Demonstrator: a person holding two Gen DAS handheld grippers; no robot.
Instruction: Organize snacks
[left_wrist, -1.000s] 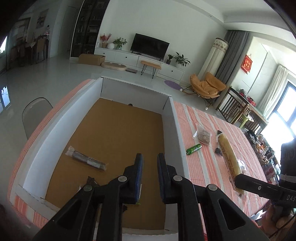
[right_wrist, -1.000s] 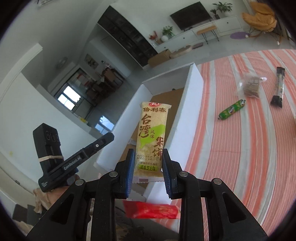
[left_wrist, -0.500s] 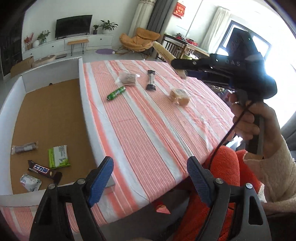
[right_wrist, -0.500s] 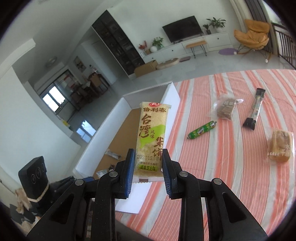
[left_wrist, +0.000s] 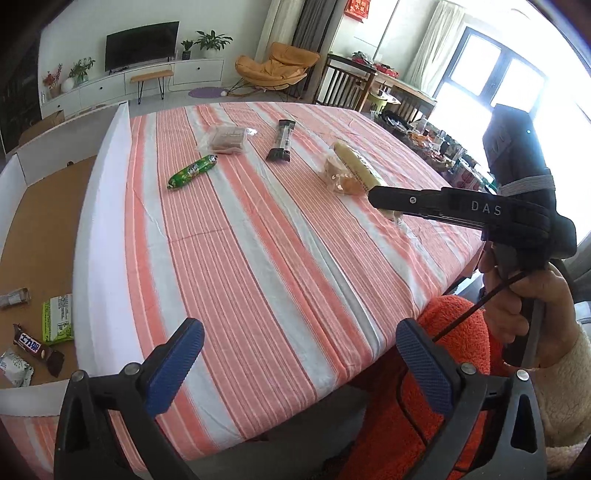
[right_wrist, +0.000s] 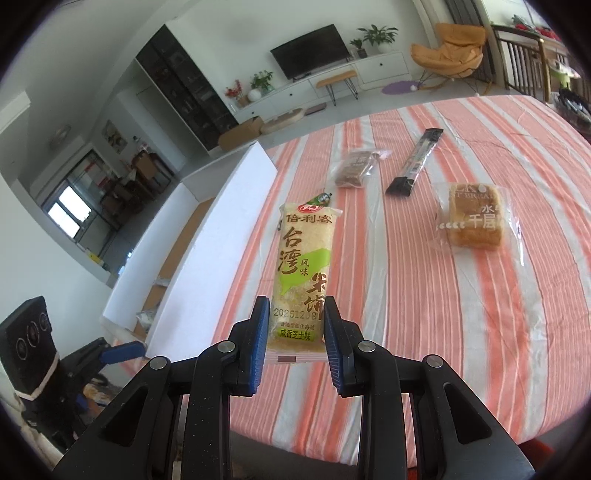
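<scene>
television (right_wrist: 309, 51), orange chair (left_wrist: 277, 68) — potted plant (right_wrist: 378, 37)

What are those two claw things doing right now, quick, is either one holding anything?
Left gripper: jaws opening wide, nothing between them.
Right gripper: shut on the yellow rice cracker packet, holding it upright above the striped tablecloth.

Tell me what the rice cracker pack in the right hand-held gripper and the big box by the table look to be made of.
Rice cracker pack: glossy plastic film, going by its sheen, printed face and crimped end seal. Box: looks like white foam board or coated card walls, matte and thick-edged, over a brown floor that reads as corrugated cardboard; the walls' exact material stays uncertain.
</scene>
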